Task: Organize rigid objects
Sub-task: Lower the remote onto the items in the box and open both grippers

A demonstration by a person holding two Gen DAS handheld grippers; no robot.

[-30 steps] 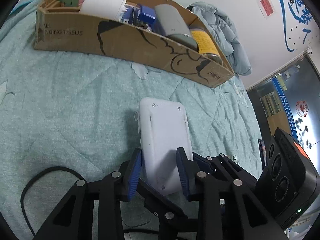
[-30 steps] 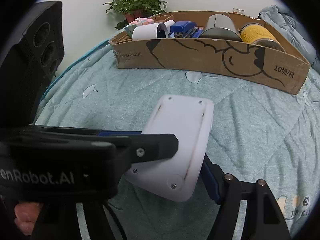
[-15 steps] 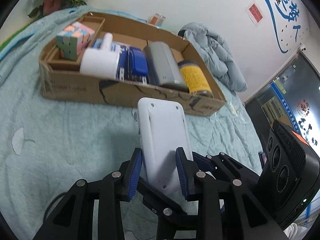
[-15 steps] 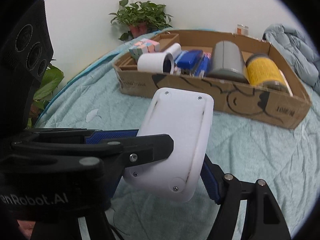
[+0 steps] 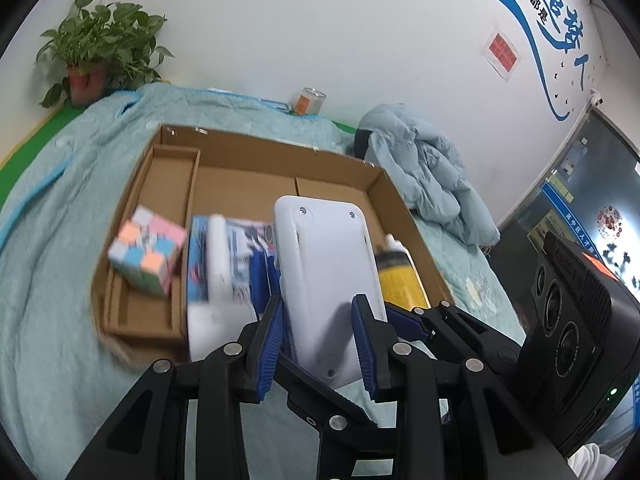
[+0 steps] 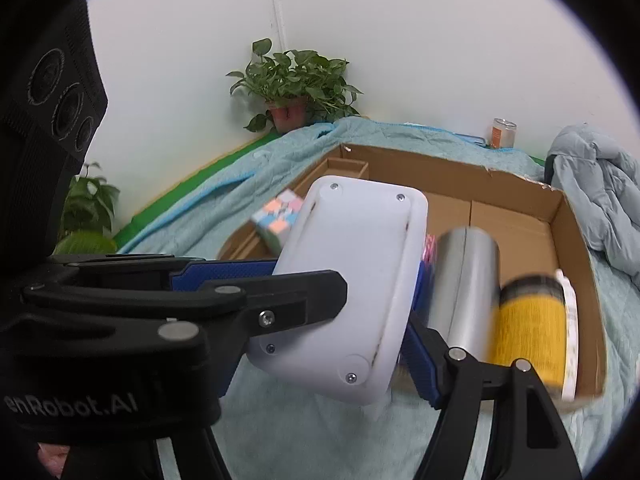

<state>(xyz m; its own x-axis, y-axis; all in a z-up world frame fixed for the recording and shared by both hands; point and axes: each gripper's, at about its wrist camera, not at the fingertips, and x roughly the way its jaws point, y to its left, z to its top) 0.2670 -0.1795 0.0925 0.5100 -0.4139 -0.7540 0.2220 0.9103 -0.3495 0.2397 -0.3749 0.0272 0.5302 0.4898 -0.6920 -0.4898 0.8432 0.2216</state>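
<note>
Two grippers pinch white flat device (image 5: 328, 280): left gripper (image 5: 320, 340) across thin faces, right gripper (image 6: 372, 312) across its width, above cardboard box (image 5: 248, 160) near edge. Box holds pastel cube (image 5: 146, 256) in left compartment, silver cylinder (image 6: 466, 288), yellow bottle (image 6: 528, 340) at right end.

Potted plant (image 5: 102, 46) at upper left, against the white wall. Crumpled pale-blue jacket (image 5: 428, 178) right of centre on the quilt (image 5: 48, 208). Small jar (image 5: 310, 101) near the wall.
</note>
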